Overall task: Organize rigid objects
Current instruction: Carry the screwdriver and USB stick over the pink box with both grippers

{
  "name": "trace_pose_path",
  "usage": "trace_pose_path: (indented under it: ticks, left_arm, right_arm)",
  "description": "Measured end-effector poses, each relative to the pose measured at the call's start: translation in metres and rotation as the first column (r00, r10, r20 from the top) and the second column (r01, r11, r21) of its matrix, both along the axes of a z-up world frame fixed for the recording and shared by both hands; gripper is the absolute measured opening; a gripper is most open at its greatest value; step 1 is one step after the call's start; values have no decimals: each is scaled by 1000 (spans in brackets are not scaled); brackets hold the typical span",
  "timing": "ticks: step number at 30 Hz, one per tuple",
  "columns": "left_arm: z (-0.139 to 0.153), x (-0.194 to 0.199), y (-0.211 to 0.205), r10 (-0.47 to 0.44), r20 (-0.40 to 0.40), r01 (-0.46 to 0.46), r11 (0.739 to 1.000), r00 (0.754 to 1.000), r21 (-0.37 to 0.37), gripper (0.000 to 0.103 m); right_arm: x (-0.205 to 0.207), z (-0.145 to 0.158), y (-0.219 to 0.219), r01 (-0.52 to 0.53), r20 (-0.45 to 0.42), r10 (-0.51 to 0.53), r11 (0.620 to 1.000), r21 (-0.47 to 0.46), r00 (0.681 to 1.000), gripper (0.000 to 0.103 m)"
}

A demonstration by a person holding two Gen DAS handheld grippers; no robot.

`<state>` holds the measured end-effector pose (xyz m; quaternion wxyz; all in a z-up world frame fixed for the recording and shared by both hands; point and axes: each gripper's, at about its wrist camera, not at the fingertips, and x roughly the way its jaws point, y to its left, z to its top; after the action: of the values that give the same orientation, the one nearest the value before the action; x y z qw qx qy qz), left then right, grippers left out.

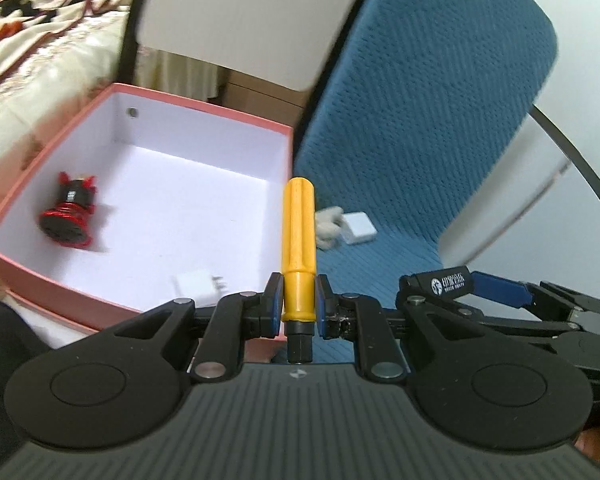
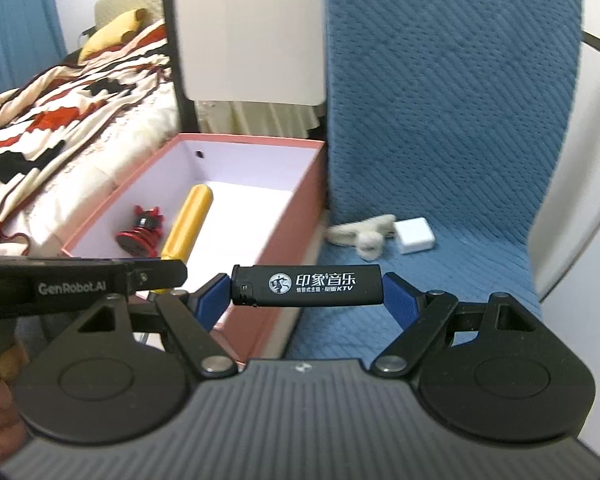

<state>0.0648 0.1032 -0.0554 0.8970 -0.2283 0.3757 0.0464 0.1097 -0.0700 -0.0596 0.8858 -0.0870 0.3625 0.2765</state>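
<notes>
**Inspector:** Over the near right corner of the pink box (image 1: 204, 128), left wrist view: the left gripper (image 1: 299, 304) is clamped on a yellow screwdriver handle (image 1: 299, 240), blue pads pressing both sides of its lower collar, the rounded end pointing away from the camera and the black socket end toward it.

**Clerk:** Contents of the box?

**Inspector:** A red and black spool-shaped part (image 1: 69, 216) lies on its side by the left wall, blurred. A small white plug adapter (image 1: 198, 286) lies by the near wall. Beyond the box, on the blue chair seat (image 1: 400, 240), are a white charger block (image 1: 358, 228) and a pale fuzzy item (image 1: 330, 226), touching or nearly so. The second gripper shows at the right edge with a black lighter (image 1: 448, 283).

**Clerk:** Right wrist view?

**Inspector:** The right gripper (image 2: 306, 286) holds that lighter (image 2: 306, 285) crosswise, one blue pad at each end, white printing facing the camera. It hangs over the chair seat (image 2: 460, 280), just right of the box (image 2: 288, 216). The left gripper's finger (image 2: 156, 274) enters from the left, the yellow handle (image 2: 188, 224) rising from it above the box interior, beside the red part (image 2: 140, 232). Charger (image 2: 414, 235) and fuzzy item (image 2: 360, 234) rest at the back of the seat.
</notes>
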Motion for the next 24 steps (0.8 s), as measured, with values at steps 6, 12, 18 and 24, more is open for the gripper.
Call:
trace_pose_path:
  ticks: [6,12,18,24]
  left_arm:
    - [-5,-3,27,47,-13,-47,999,999,-6,19]
    - [-18,5,48,73,-36,-74,997,997,-20,19]
    - [-32,20,76,98,-69,-101,994,993,-35,19]
    - [-53,42,108,122,-118,-128,991,986,-45,19]
  right_arm:
    - [3,-4,26,-56,-17,56,998,-2,998,85]
    - [13,-11,50,-95,-30,94,995,-18,995,85]
    - [30,-24,76,-124,-57,122,992,-38,991,85]
    - [48,-42,104,-156,-85,150,985,-70,985,85]
